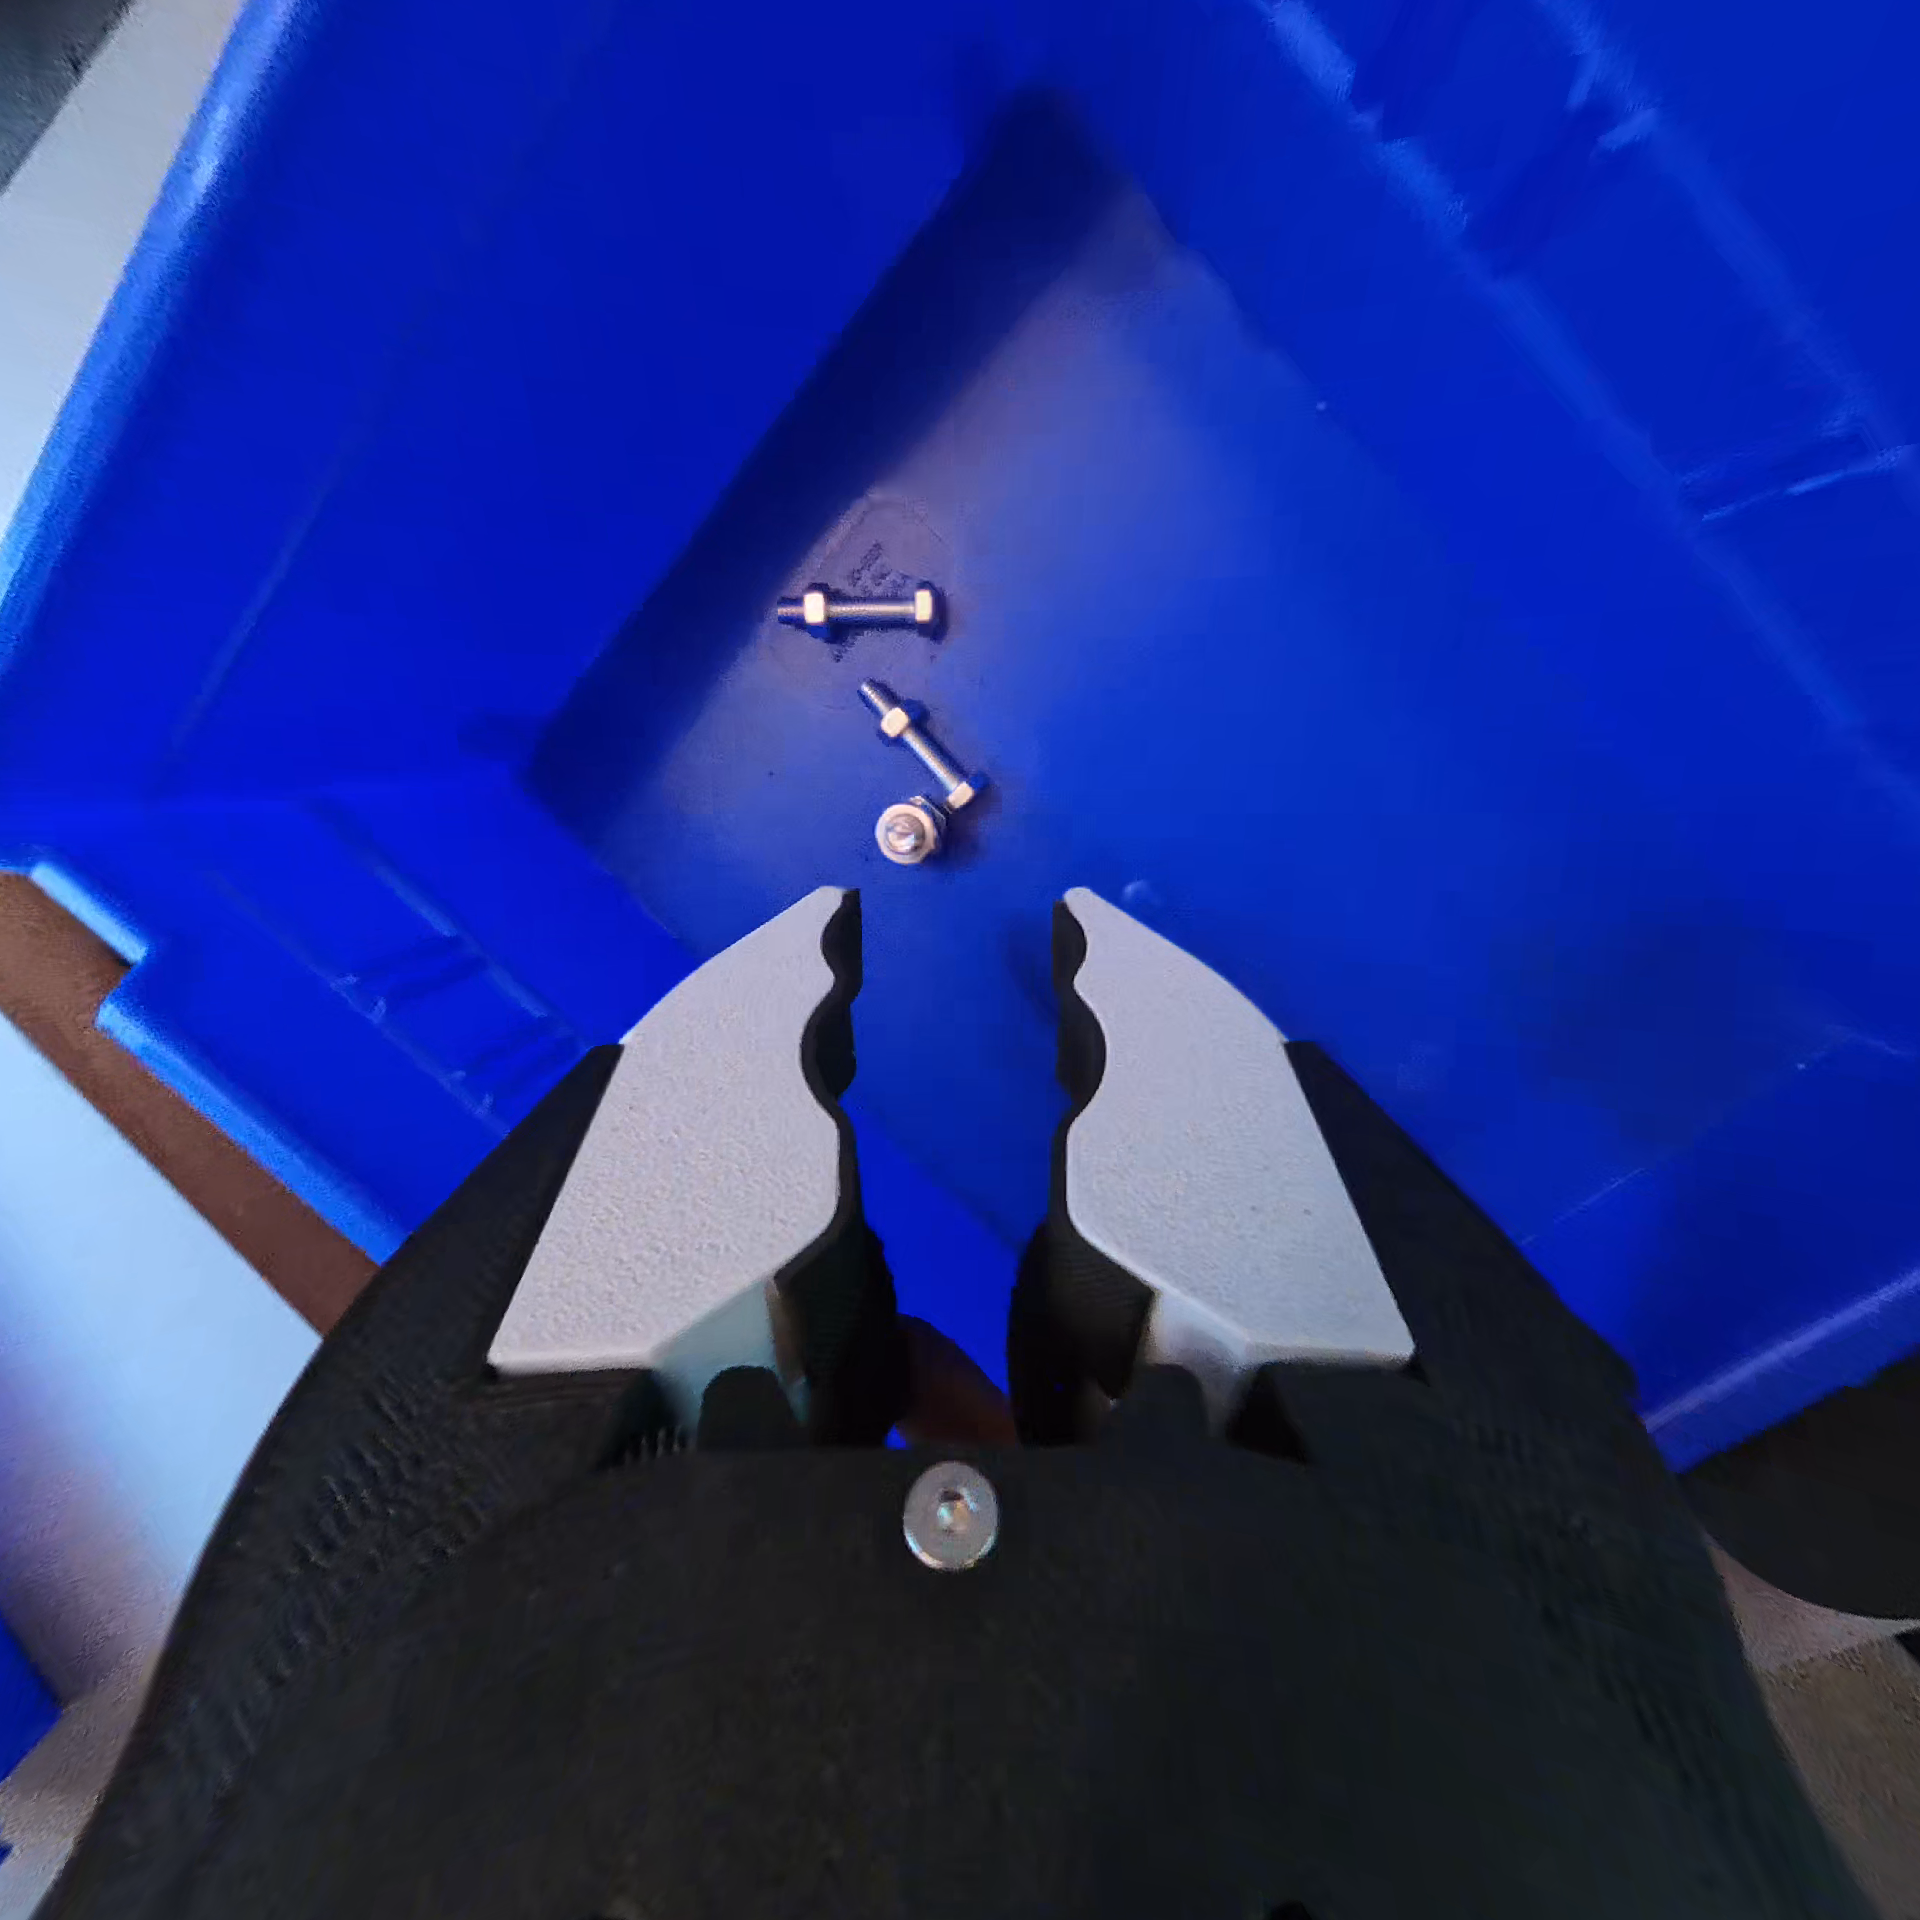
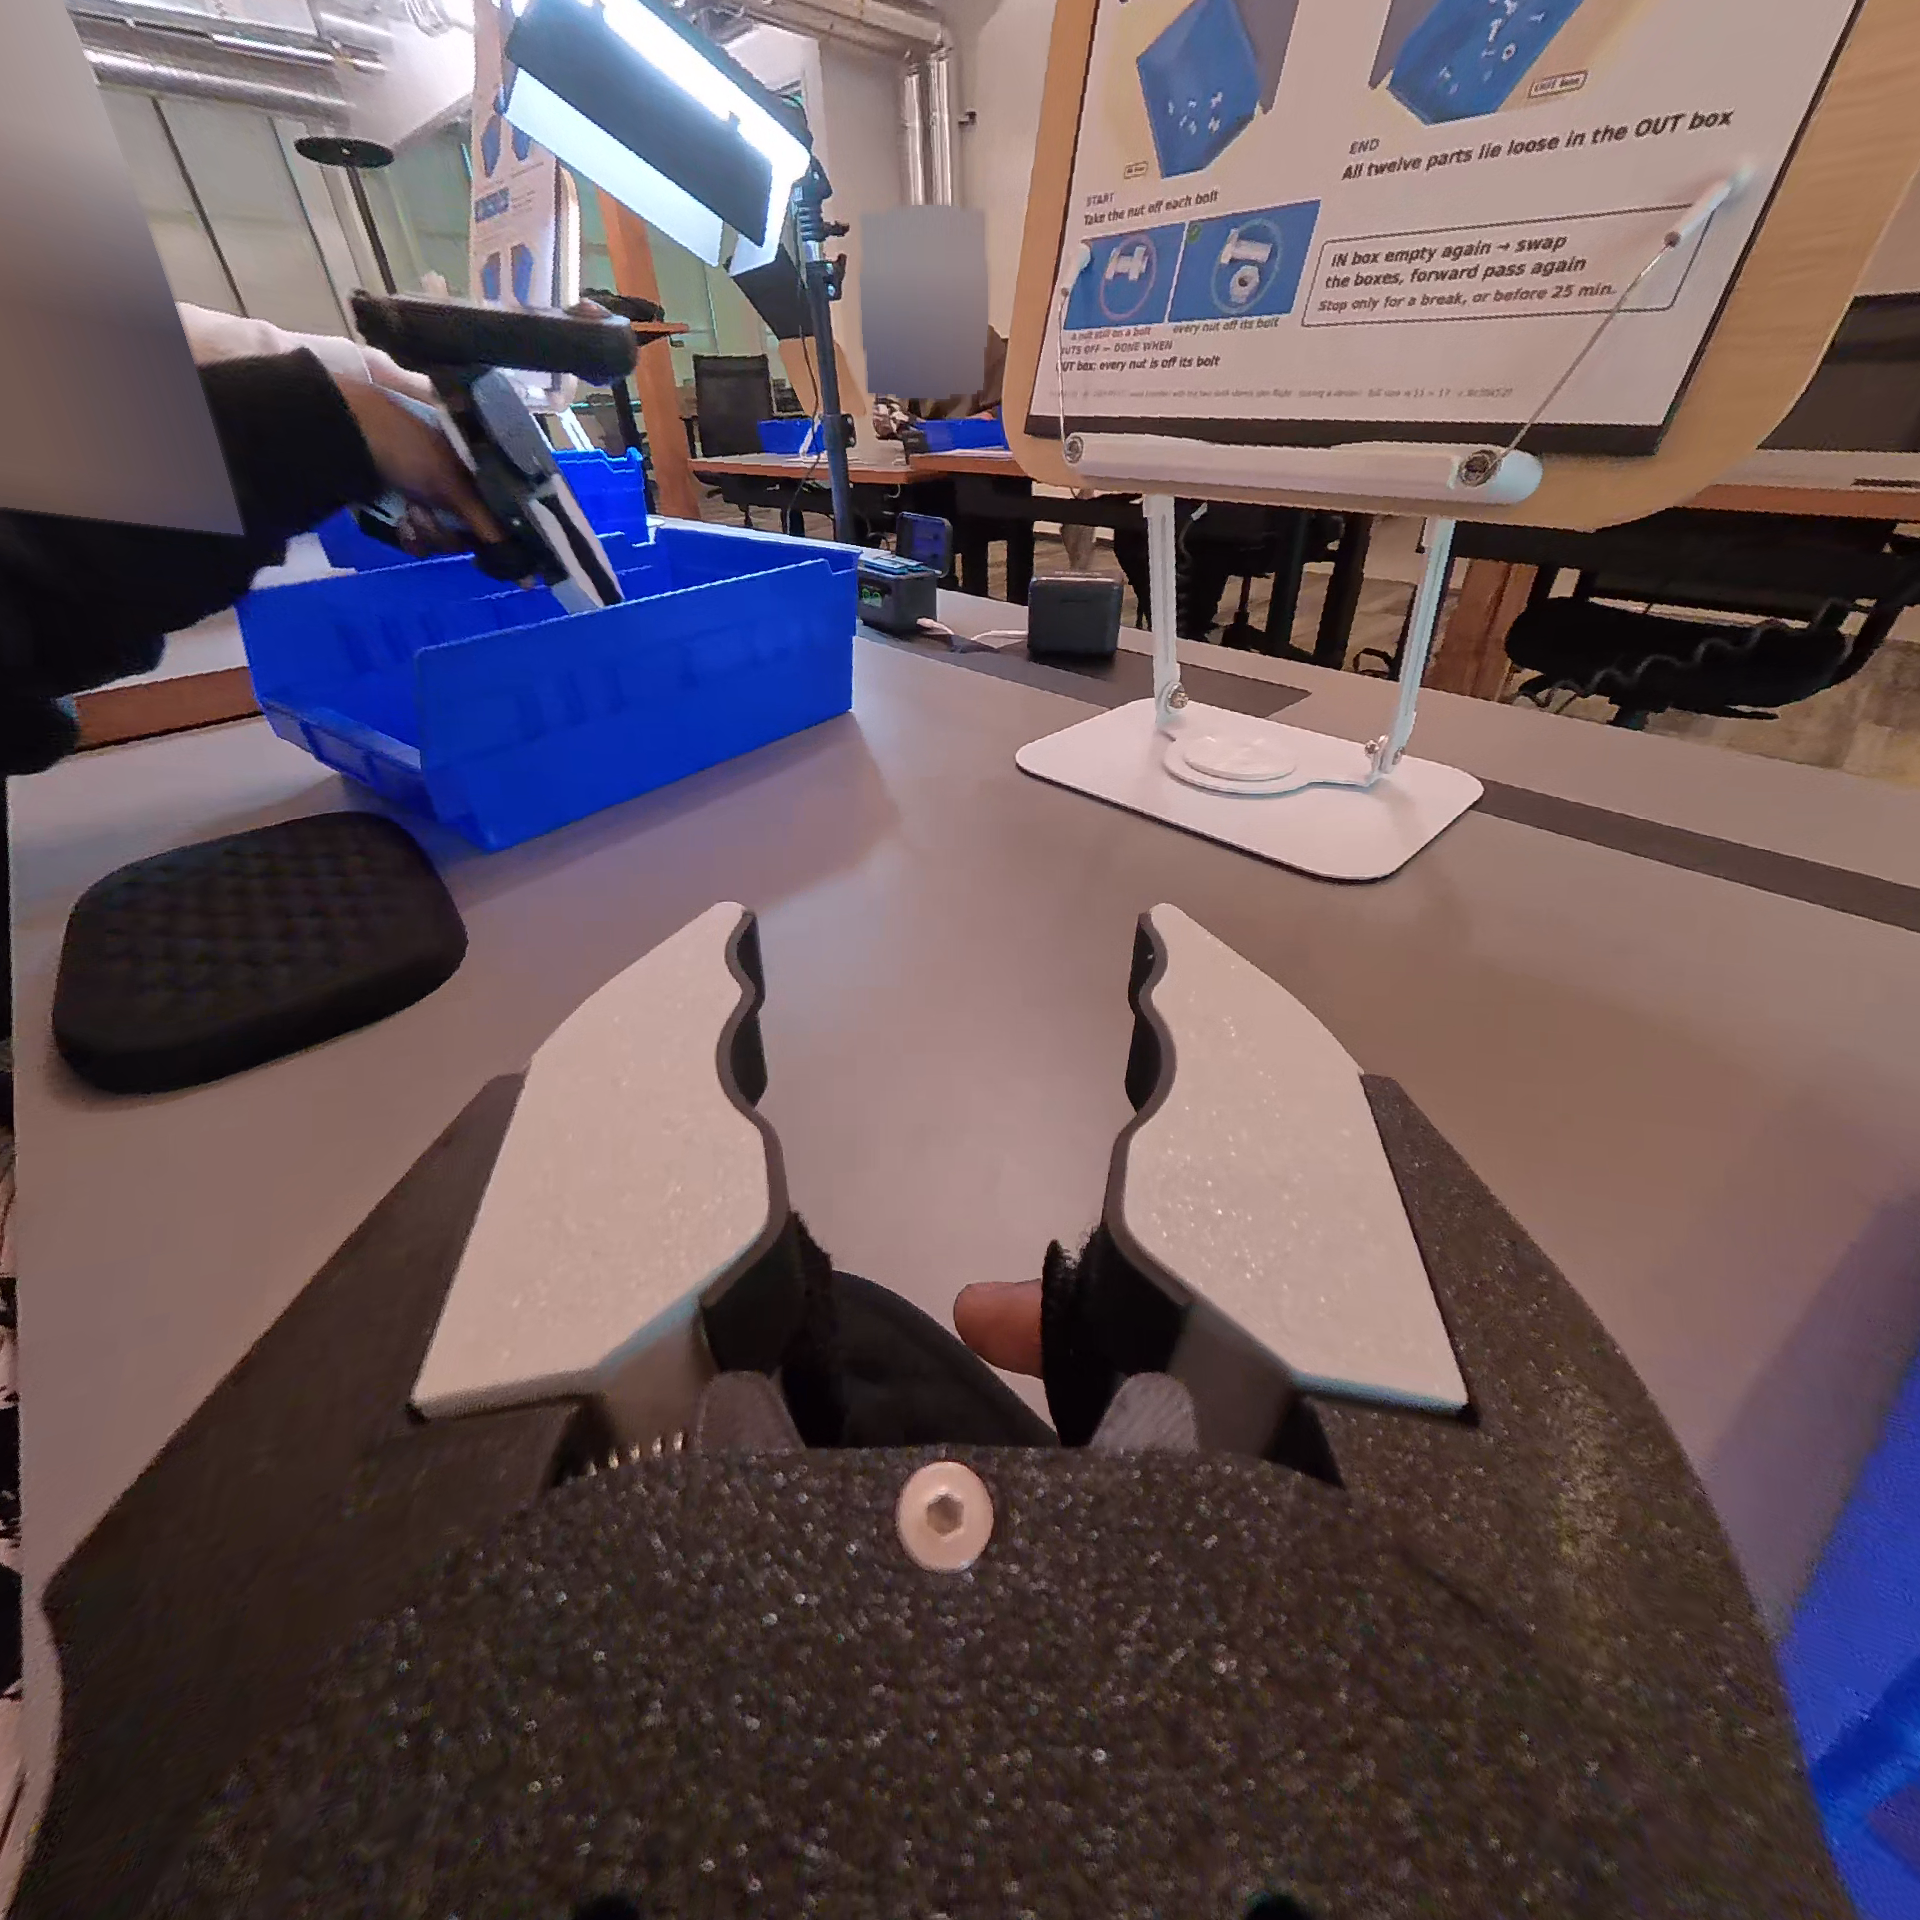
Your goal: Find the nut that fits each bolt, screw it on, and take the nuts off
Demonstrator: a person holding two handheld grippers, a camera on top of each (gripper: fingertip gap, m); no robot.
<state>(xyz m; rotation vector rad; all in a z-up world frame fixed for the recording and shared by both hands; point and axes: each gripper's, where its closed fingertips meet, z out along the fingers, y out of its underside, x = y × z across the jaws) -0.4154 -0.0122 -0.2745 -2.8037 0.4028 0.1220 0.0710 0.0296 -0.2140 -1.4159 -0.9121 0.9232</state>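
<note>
Left wrist view: we look down into a blue bin [image 1: 1351,520]. Three small silver bolts lie on its floor, each with a nut on it. One bolt [image 1: 862,609] lies crosswise at 12 o'clock from the left gripper [image 1: 956,904]; a second bolt [image 1: 925,743] slants just below it; a third short bolt [image 1: 910,831] shows its head end-on, touching the second. The jaws stand apart, empty, just short of the third bolt.

Right wrist view: the right gripper [image 2: 943,920] hovers over the grey bench [image 2: 1558,1039], jaws wide apart, holding nothing. At 10 o'clock the blue bin sits on the bench, the left gripper dipping into it. A black pad [image 2: 260,945] lies at 9 o'clock; an instruction board on a white stand [image 2: 1247,774] rises at 1 o'clock.
</note>
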